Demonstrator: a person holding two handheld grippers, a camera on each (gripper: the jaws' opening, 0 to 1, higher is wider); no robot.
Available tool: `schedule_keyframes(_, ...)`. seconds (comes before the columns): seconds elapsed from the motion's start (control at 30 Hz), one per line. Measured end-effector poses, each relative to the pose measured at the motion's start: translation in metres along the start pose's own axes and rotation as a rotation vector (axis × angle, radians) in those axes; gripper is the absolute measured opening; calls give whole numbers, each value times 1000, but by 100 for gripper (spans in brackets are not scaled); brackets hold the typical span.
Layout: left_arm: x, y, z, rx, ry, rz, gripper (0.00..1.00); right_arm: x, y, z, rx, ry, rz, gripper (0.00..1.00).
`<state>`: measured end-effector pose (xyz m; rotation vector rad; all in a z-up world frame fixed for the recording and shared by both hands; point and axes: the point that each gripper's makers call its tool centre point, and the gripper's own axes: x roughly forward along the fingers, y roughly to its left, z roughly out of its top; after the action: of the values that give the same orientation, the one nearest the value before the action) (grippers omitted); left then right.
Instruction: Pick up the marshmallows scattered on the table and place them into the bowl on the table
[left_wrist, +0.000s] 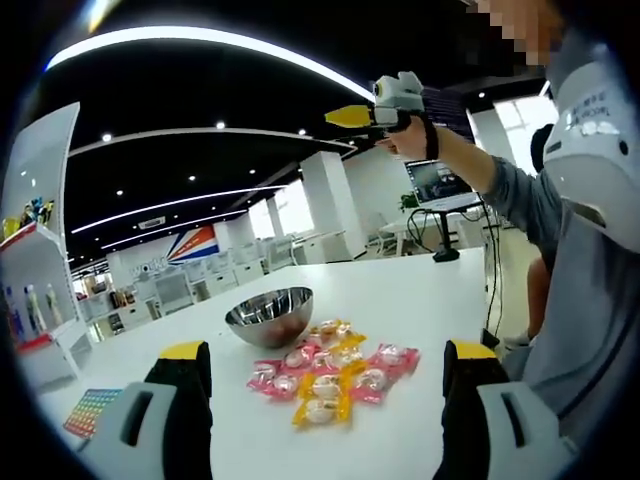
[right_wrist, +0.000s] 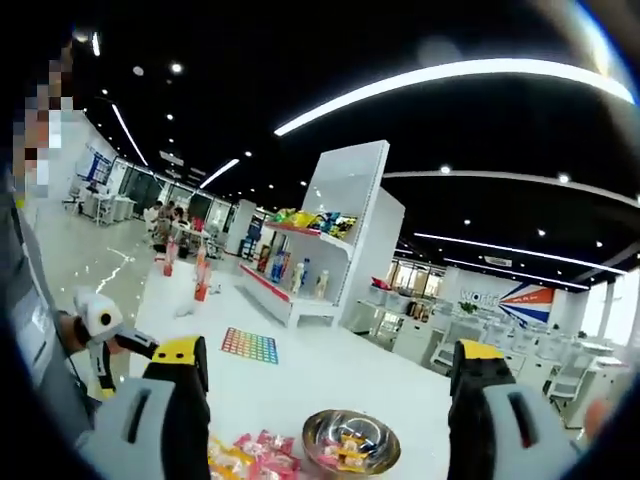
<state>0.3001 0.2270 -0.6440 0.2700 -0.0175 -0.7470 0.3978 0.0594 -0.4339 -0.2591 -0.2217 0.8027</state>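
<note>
Step in hand: approach, nothing grasped. Left gripper (left_wrist: 325, 375) and right gripper (right_wrist: 325, 375) jaws stand wide, empty. Marshmallows (left_wrist: 330, 375) lie on the counter (left_wrist: 420, 290) just near of the bowl (left_wrist: 269, 315). Next: lower one gripper over a packet, close.

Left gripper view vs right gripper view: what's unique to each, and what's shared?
The left gripper view alone: the right gripper raised in a hand, an open laptop on a desk behind, and the bowl's outside.

The right gripper view alone: a stocked shelf unit, and wrapped marshmallows lying inside the bowl.

Shared: the white table, steel bowl, pink and yellow marshmallow packets, and the colourful grid mat.
</note>
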Motion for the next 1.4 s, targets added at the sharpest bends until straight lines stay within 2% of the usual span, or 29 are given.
schedule_keyframes(0.07, 0, 0, 0, 0, 0, 0, 96, -1, 1, 0, 1, -1, 0, 97)
schedule_keyframes(0.1, -1, 3, -2, -6, -5, 4, 96, -21, 17, -9, 48, -48, -9, 97)
schedule_keyframes(0.17, -1, 4, -4, -10, 2, 8, 96, -23, 19, -12, 47, -42, -9, 97)
schedule_keyframes(0.2, -1, 5, -5, -12, 5, 10, 96, -32, 37, -32, 76, -40, -4, 97)
schedule_keyframes(0.4, -2, 6, -7, -10, 8, 10, 96, -40, 63, -79, 107, -3, -29, 97)
schedule_keyframes(0.67, -1, 9, -16, -16, 20, 25, 96, -43, 79, -133, 199, 26, -54, 97)
schedule_keyframes(0.8, 1, 7, -18, -35, 12, 17, 96, -43, 81, -161, 192, 50, -78, 97)
schedule_keyframes(0.87, 2, 7, -20, -42, 14, 15, 96, -43, 82, -171, 187, 60, -84, 97)
schedule_keyframes(0.97, 2, 6, -22, -39, 19, 15, 96, -42, 87, -185, 226, 83, -78, 97)
schedule_keyframes(1.17, 2, 9, -26, -49, 22, 26, 96, -37, 96, -206, 258, 88, -75, 97)
schedule_keyframes(1.27, 2, 9, -28, -49, 30, 27, 96, -34, 109, -228, 288, 134, -59, 97)
schedule_keyframes(1.4, 2, 9, -29, -52, 41, 27, 96, -32, 119, -245, 296, 160, -60, 97)
